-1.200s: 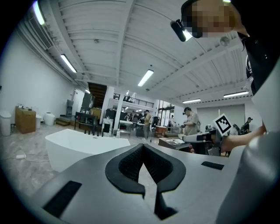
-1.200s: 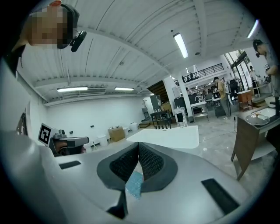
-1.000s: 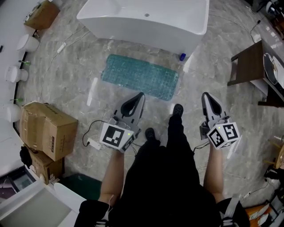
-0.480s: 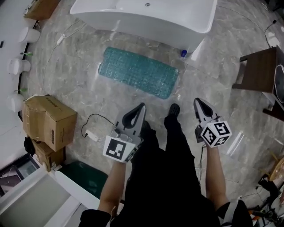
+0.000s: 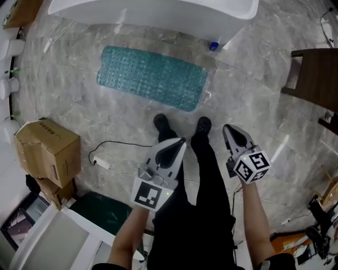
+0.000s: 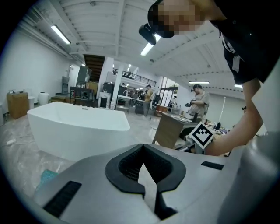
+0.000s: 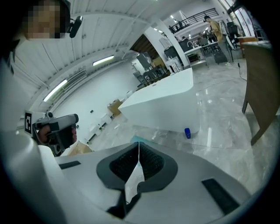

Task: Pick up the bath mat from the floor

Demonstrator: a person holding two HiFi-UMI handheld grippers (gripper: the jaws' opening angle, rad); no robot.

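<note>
Teal mat (image 5: pixel 152 78) lies flat on floor by tub (image 5: pixel 158 13), just ahead of person's shoes. L gripper (image 5: pixel 180 142) & R gripper (image 5: pixel 227 128): jaws closed tip to tip, nothing btwn them, both well apart from mat.

The head camera looks almost straight down from above the person onto the grey marbled floor (image 5: pixel 79 105), high enough to catch the white freestanding bathtub (image 5: pixel 158 13) at the top edge. The other two cameras ride close behind the jaws of the left hand-held gripper (image 5: pixel 180 141) and right hand-held gripper (image 5: pixel 227 128), low and near level, facing the tub. All three views share the tub and the teal bubbled bath mat (image 5: pixel 152 78).
</note>
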